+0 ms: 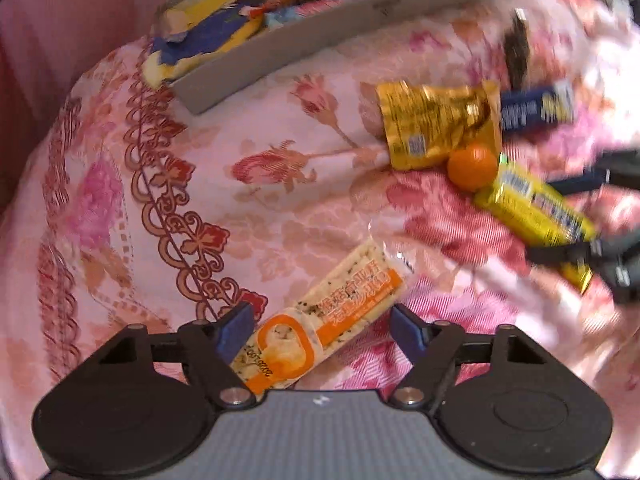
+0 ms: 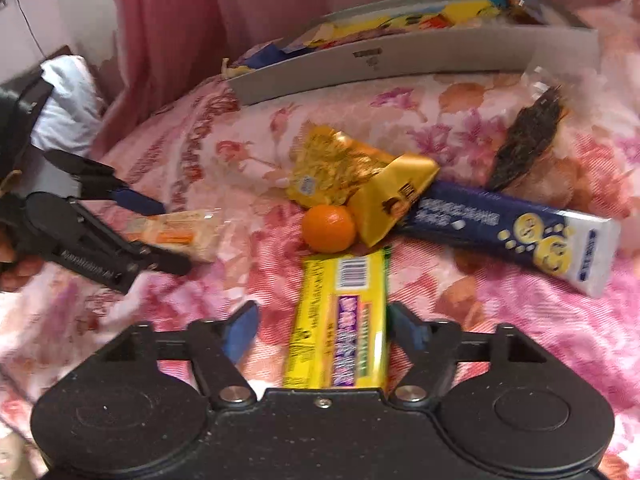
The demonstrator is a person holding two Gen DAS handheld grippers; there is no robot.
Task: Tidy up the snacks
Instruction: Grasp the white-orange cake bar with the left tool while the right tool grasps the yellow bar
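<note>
The left gripper [image 1: 320, 330] sat low over a pink floral bedspread [image 1: 280, 168], its blue-padded fingers spread apart on either side of an orange-and-white snack bar [image 1: 320, 320]. The bar lay flat on the cloth between the pads, angled from near left to far right; whether either pad touched the wrapper could not be told. In the right wrist view the same gripper [image 2: 160, 232] appeared at the left, straddling that bar [image 2: 176, 234].

The right gripper [image 2: 322, 330] was likewise spread wide around a yellow snack bar [image 2: 340, 320], which ran lengthwise between its fingers. The right finger [image 2: 404, 328] stood just beside the wrapper's edge, while the left finger [image 2: 240, 334] stood clear of it.

Just beyond the yellow bar's far end sat a small orange fruit [image 2: 329, 228], touching a crumpled gold foil packet [image 2: 340, 172]. A long dark blue packet with yellow smiley faces [image 2: 508, 228] lay to the right of these, its left end tucked under the gold foil. Farther right rested a clear wrapper holding a dark, ragged snack [image 2: 528, 140].

At the far side of the bedspread stood a shallow grey box [image 2: 400, 60], already holding several yellow and blue packets [image 2: 400, 20]. A pink curtain [image 2: 240, 0] hung behind it.
</note>
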